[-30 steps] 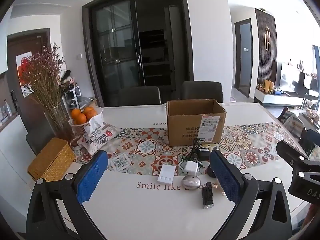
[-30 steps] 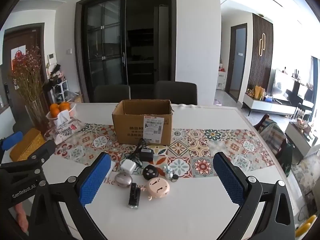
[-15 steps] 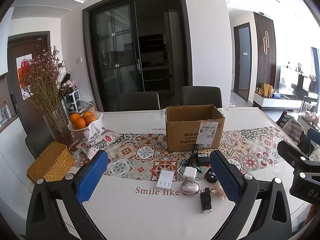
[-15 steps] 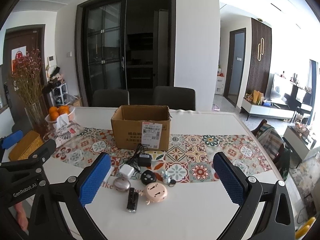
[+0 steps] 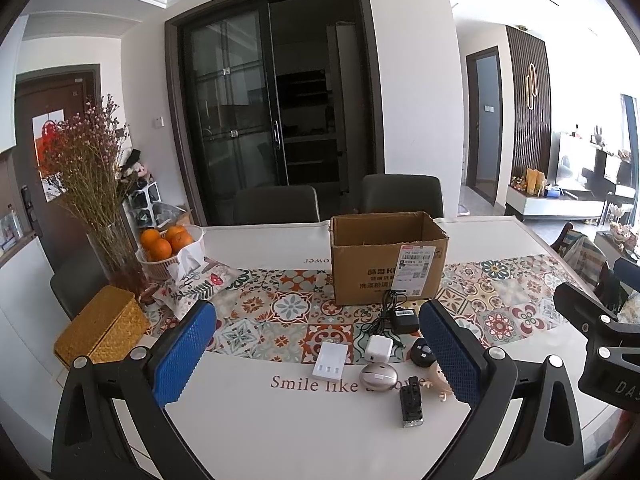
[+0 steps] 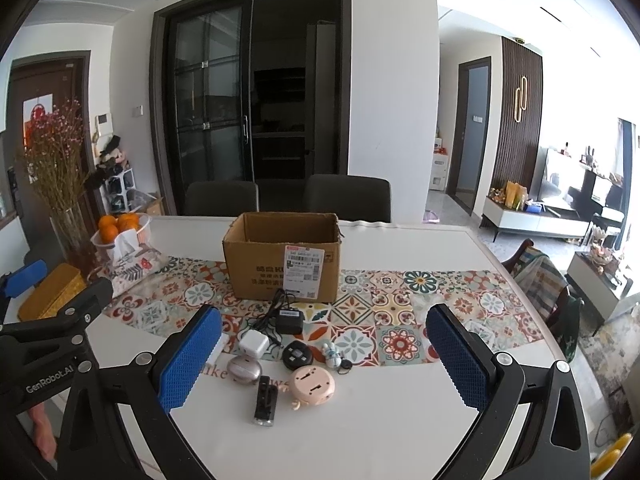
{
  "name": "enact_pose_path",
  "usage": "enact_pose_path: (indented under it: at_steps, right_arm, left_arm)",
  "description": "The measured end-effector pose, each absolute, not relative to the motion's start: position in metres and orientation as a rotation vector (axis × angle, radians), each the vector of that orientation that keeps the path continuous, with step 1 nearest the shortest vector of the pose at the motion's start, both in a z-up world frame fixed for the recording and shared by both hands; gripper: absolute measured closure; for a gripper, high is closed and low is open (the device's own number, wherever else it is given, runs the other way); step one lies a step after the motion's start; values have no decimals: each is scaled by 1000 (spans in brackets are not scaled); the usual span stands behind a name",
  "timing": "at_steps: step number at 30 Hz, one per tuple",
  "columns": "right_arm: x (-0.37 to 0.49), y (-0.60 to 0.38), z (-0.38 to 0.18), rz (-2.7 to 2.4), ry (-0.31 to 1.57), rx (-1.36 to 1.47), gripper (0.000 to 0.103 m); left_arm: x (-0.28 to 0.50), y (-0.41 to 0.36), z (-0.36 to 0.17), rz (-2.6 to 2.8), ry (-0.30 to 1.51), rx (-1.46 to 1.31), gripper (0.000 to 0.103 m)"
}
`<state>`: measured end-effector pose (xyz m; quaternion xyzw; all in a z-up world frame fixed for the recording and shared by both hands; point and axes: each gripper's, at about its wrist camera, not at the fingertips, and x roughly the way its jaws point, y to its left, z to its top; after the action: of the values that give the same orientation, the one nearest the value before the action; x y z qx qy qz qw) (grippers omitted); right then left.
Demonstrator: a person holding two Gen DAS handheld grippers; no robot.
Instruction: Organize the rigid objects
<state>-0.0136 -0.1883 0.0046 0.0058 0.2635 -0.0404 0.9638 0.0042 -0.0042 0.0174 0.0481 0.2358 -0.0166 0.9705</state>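
Observation:
An open cardboard box (image 6: pixel 285 258) (image 5: pixel 386 258) stands mid-table on the patterned runner. In front of it lie small items: a black adapter with cable (image 6: pixel 289 321) (image 5: pixel 403 315), a white charger cube (image 6: pixel 253 343) (image 5: pixel 378 348), a white flat plug strip (image 5: pixel 329 364), a grey oval case (image 6: pixel 243 369) (image 5: pixel 378 375), a black round disc (image 6: pixel 297 354), a pink round gadget (image 6: pixel 312 385), a black stick (image 6: pixel 265 400) (image 5: pixel 411 401) and a small figurine (image 6: pixel 332 351). My left gripper (image 5: pixel 318 354) and right gripper (image 6: pixel 324 356) hover open above the table's near edge, both empty.
At the left stand a vase of dried flowers (image 5: pixel 94 184), a basket of oranges (image 5: pixel 166 246), a tissue pouch (image 5: pixel 192 282) and a woven yellow box (image 5: pixel 100 326). Two dark chairs (image 6: pixel 346 196) sit behind the table. White tabletop (image 6: pixel 360 420) lies nearest me.
Both cameras have tilted up and drawn back slightly, so the box and items sit lower and farther in view. Nothing on the table has moved.

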Motion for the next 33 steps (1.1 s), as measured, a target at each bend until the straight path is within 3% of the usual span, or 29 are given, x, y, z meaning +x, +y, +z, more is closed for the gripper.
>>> enact_pose_path:
  at_steps: [33]
  right_arm:
    - [-10, -197, 2, -70, 538, 30, 0]
  left_arm:
    - [6, -9, 17, -51, 477, 90, 0]
